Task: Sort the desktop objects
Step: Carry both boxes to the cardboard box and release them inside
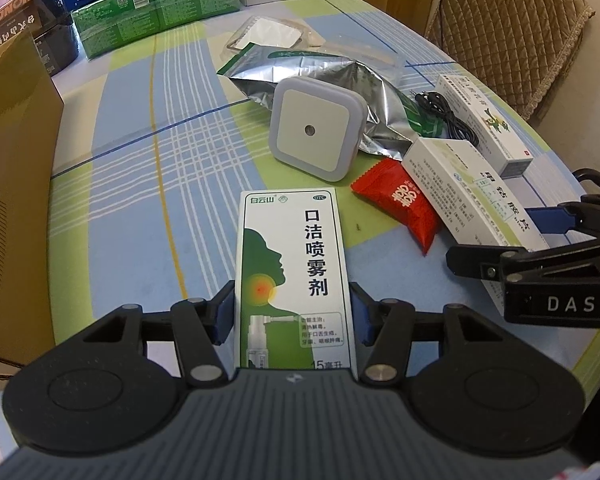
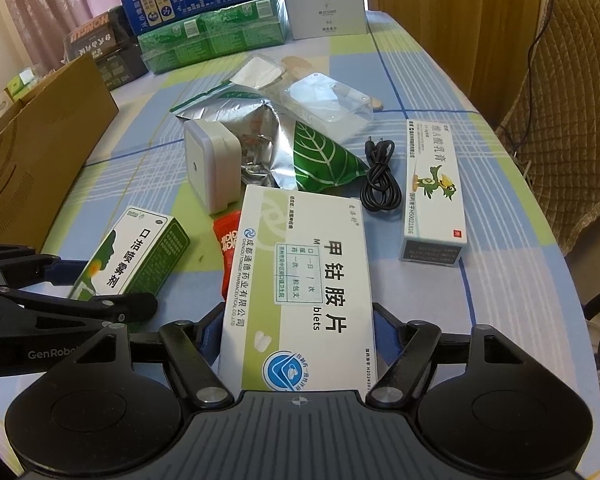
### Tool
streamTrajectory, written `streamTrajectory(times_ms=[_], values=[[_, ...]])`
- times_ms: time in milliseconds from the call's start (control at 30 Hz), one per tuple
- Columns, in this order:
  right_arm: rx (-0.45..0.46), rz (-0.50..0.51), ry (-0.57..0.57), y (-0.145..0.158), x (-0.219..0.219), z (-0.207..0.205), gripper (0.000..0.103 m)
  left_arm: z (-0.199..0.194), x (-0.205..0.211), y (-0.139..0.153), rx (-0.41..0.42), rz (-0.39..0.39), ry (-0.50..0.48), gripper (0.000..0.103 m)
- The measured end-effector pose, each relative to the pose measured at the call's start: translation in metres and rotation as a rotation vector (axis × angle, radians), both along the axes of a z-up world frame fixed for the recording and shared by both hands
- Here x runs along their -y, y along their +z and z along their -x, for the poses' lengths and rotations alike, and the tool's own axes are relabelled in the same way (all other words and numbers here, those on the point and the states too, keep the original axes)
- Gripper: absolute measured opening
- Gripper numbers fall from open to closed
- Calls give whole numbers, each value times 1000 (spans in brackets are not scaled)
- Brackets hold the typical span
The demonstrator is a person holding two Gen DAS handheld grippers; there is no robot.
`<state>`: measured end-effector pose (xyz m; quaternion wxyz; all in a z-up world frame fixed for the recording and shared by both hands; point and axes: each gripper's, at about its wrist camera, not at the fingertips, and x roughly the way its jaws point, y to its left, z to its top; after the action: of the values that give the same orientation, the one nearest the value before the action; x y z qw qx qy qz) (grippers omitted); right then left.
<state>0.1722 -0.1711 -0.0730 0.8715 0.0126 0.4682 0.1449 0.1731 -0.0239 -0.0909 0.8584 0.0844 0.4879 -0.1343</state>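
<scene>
My left gripper (image 1: 291, 314) is shut on a green and white mouth-spray box (image 1: 294, 272), seen from the side in the right wrist view (image 2: 132, 252). My right gripper (image 2: 298, 334) is shut on a white tablet box (image 2: 300, 288), also seen in the left wrist view (image 1: 472, 196). On the table lie a red sachet (image 1: 400, 204), a white square night light (image 1: 316, 128), a silver and green foil pouch (image 2: 300, 148), a black cable (image 2: 380, 176) and an ointment box (image 2: 434, 188).
An open cardboard box (image 1: 16, 184) stands at the left. Stacked green, blue, black and white cartons (image 2: 212, 20) line the far edge. A clear plastic package (image 2: 324, 104) lies behind the pouch. A padded chair (image 1: 512, 28) stands beyond the table's right edge.
</scene>
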Motion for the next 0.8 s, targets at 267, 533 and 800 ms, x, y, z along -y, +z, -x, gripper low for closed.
streamTrajectory(times_ms=[267,533,800], values=[[63,43,-4,13,-4,12,69,7,2,3,9,-15,-14,51],[120,76,20,34,-12,32,69,18,4,17,29,-2,-16,51],[152,64,31,56,-16,48,69,33,-5,45,71,20,2,51]])
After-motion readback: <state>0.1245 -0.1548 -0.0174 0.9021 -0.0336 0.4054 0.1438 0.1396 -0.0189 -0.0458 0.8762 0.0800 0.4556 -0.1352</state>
